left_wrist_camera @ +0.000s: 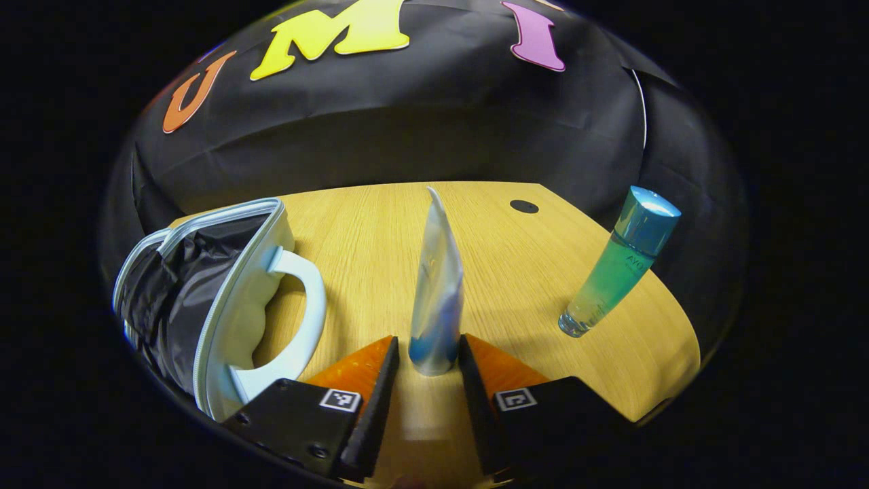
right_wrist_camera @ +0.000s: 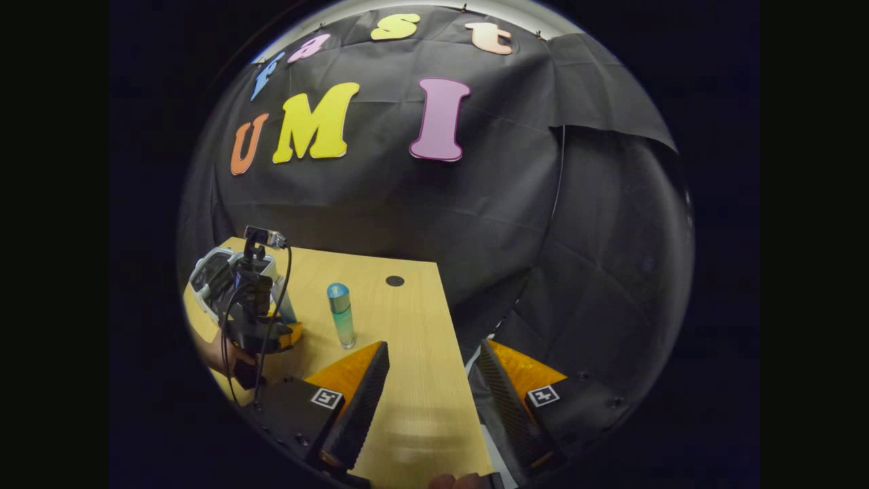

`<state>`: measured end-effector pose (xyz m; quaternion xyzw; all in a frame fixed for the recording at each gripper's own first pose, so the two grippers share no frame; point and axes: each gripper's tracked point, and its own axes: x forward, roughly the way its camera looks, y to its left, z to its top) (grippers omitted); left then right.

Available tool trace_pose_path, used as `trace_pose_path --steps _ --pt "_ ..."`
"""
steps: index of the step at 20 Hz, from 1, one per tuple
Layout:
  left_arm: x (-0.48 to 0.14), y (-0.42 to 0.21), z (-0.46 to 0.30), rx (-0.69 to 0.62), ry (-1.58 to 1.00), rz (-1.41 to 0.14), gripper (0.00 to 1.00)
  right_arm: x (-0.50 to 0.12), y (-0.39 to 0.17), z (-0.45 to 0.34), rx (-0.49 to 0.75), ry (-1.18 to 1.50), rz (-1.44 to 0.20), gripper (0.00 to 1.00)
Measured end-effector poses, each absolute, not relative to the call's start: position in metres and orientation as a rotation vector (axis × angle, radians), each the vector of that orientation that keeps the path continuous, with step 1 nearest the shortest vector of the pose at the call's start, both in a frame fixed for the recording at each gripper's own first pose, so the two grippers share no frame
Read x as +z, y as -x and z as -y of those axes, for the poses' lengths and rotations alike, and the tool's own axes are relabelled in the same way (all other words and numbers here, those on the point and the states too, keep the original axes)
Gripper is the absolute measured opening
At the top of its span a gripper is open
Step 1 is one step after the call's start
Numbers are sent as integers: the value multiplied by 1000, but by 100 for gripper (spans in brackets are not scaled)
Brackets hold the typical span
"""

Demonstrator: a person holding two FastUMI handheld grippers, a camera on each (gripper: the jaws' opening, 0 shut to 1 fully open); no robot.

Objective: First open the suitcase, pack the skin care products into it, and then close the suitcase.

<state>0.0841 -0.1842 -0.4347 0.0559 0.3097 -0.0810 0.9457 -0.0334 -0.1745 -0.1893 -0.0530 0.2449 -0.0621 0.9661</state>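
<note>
A white and blue tube (left_wrist_camera: 436, 299) stands upright on its cap between the fingertips of my left gripper (left_wrist_camera: 428, 343), which is shut on it low down. To its left lies the small white suitcase (left_wrist_camera: 251, 305), lid open, showing black lining and a pale handle. A green bottle with a blue cap (left_wrist_camera: 621, 272) stands at the right. In the right gripper view, the left gripper (right_wrist_camera: 261, 326) sits by the suitcase (right_wrist_camera: 210, 272) with the bottle (right_wrist_camera: 341, 316) beside it. My right gripper (right_wrist_camera: 434, 353) hangs open over the table's right edge, nothing between its fingers.
The wooden table (left_wrist_camera: 502, 272) has a black round hole (left_wrist_camera: 524, 206) near its far edge. Black cloth walls close in behind and to the right. A hand (right_wrist_camera: 217, 356) holds the left gripper, with a cable trailing from it.
</note>
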Motion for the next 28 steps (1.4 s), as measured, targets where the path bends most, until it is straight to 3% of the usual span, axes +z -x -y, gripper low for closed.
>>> trace_pose_path --steps 1,2,6,7,8,13,24,27,28 --pt "-437 -86 183 -163 -125 -636 58 -190 32 172 -117 107 -496 80" --pt "-436 -85 183 -164 -128 -641 42 -192 30 168 -103 103 -498 80" --pt "-419 -75 185 -201 -124 -648 38 -218 21 149 -34 78 -537 80" --pt "-409 -70 185 -217 -116 -642 46 -227 18 142 -15 69 -550 80" --pt "-397 -62 184 -228 -108 -638 37 -234 13 133 6 61 -556 80" --pt "-345 -15 167 -250 -75 -631 37 -270 -16 83 105 13 -585 80" --pt "-292 41 50 -30 -10 -648 37 -343 -106 43 118 -58 -645 80" --pt "-285 42 28 -56 7 -648 37 -354 -113 39 122 -50 -669 71" --pt "-280 40 19 -72 1 -651 37 -355 -114 38 125 -55 -671 58"
